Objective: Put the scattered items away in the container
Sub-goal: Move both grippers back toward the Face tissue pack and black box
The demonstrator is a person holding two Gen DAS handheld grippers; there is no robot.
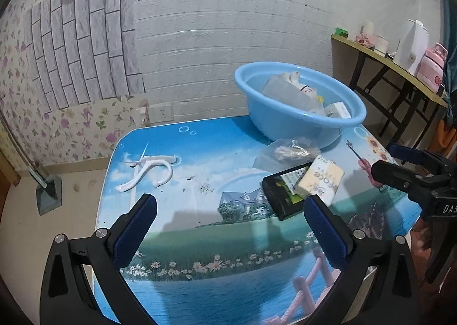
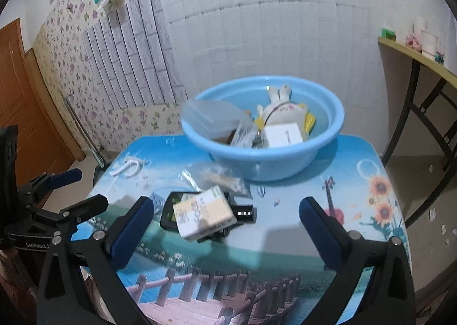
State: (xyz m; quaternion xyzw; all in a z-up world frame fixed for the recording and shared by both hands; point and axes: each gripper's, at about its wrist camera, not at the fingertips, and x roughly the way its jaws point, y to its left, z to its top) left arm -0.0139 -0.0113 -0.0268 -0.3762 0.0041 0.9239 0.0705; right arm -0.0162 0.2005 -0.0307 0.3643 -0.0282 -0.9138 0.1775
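Surface: printed landscape tabletop (image 2: 285, 239) with blue sky, lake and boardwalk, set against a white panelled wall.
Left gripper (image 1: 230, 209): jaws spread wide, nothing between the blue pads, hanging over bare tabletop.
Right gripper (image 2: 225, 215): jaws spread wide and released; the tissue pack lies between the fingers but neither pad touches it.
Between the right fingers: yellow-and-white soft tissue pack (image 2: 204, 217), tilted, resting on a flat black rectangular device (image 2: 171, 212).
Same pair from the left: tissue pack (image 1: 320, 182) and black device (image 1: 281, 193) sit just ahead of the left gripper's right finger.
Just beyond: crumpled clear plastic bag (image 2: 220, 179) with pale contents, touching the basin's foot.
Farther ahead: round light-blue plastic basin (image 2: 334, 122) holding a white plush rabbit (image 2: 282, 107), a clear plastic box (image 2: 211, 119) and a white carton (image 2: 282, 136).
Far left of the left fingers: white plastic hanger (image 1: 148, 170), lying flat, well apart from the rest.
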